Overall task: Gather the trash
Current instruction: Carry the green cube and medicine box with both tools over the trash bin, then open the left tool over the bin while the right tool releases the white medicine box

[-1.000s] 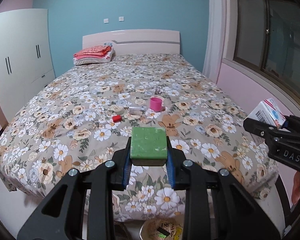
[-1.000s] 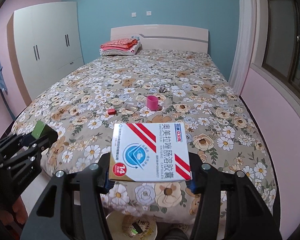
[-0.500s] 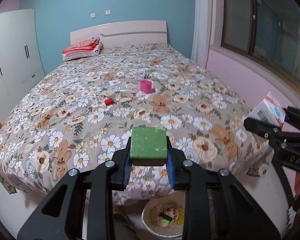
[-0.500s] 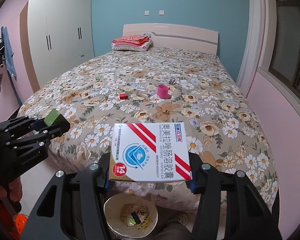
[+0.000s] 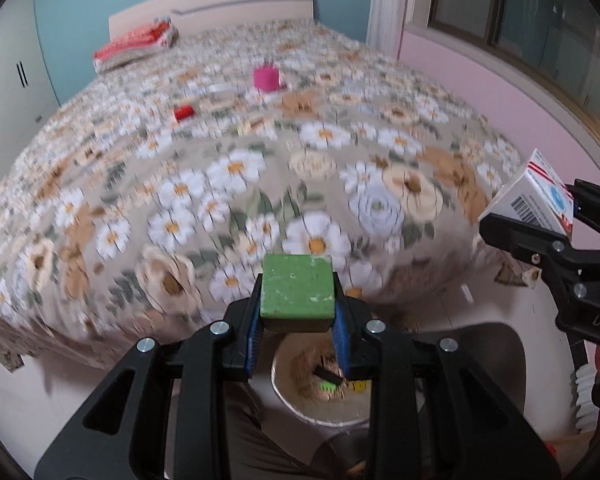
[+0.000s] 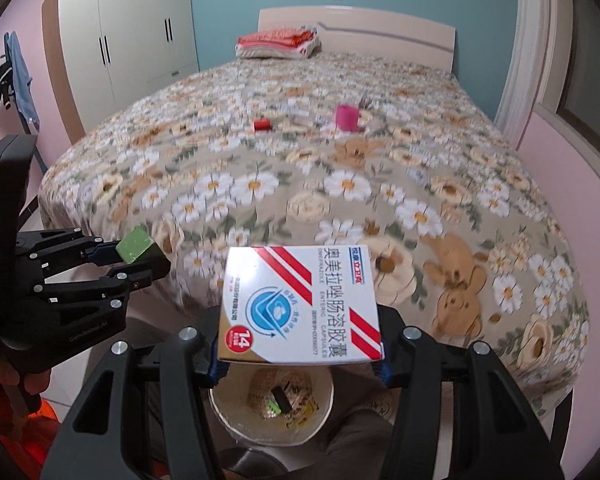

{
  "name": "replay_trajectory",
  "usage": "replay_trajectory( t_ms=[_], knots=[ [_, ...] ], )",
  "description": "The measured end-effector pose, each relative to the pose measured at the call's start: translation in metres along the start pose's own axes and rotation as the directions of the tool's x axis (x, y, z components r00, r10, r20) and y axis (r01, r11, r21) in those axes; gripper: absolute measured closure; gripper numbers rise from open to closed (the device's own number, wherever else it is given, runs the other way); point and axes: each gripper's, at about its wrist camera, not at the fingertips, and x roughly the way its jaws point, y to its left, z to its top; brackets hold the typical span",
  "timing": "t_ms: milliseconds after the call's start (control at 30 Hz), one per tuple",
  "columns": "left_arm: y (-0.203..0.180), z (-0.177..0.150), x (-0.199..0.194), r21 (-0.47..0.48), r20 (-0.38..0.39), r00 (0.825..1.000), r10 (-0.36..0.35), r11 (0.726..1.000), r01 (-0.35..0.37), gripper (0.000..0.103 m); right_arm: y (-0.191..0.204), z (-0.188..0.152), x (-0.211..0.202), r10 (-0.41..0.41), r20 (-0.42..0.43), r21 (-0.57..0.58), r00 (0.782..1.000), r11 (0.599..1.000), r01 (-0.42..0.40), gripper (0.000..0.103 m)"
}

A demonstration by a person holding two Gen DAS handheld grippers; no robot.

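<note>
My left gripper [image 5: 298, 322] is shut on a green block [image 5: 298, 294], held above a round white trash bin [image 5: 320, 412] on the floor at the foot of the bed. It also shows in the right wrist view [image 6: 134, 258]. My right gripper [image 6: 300, 360] is shut on a white medicine box [image 6: 300, 304] with red stripes, held above the same bin [image 6: 236, 412]. The box also shows in the left wrist view [image 5: 536, 196]. On the bed lie a pink cup [image 6: 347, 117] and a small red item [image 6: 261, 124].
The floral bedspread [image 6: 340, 184] hangs over the bed's foot just behind the bin. Folded red cloth [image 6: 276, 40] lies by the headboard. White wardrobes [image 6: 128, 36] stand left, a pink wall and window right. The bin holds some trash [image 6: 280, 398].
Both grippers have pulled back from the bed and tilted down. The trash bin has come further into view beneath them. Both keep hold of their items.
</note>
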Motion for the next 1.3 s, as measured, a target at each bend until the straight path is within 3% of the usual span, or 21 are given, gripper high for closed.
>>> replay_trajectory(
  t_ms=[367, 667, 867, 1100, 1300],
  knots=[
    [-0.014, -0.045, 0.067, 0.024, -0.158, 0.987, -0.026, 0.999, 0.030, 0.073, 0.003, -0.054, 0.065, 0.029, -0.162, 0.019, 0.986, 0.999, -0.027, 0.047],
    [-0.023, -0.074, 0.122, 0.025, -0.287, 0.956, -0.053, 0.998, 0.063, 0.073, 0.000, -0.103, 0.135, 0.043, -0.338, 0.053, 0.940, 0.998, -0.027, 0.047],
    [-0.025, -0.099, 0.167, 0.035, -0.395, 0.917, -0.052, 0.997, 0.071, 0.073, 0.001, -0.134, 0.175, 0.049, -0.434, 0.057, 0.899, 0.998, -0.027, 0.047],
    [-0.025, -0.127, 0.216, 0.034, -0.504, 0.863, -0.048, 0.997, 0.075, 0.073, 0.004, -0.174, 0.224, 0.060, -0.556, 0.065, 0.829, 0.997, -0.028, 0.047],
    [-0.025, -0.152, 0.260, 0.025, -0.593, 0.804, -0.042, 0.997, 0.071, 0.073, 0.007, -0.196, 0.262, 0.052, -0.635, 0.054, 0.771, 0.998, -0.023, 0.047]
  ],
)
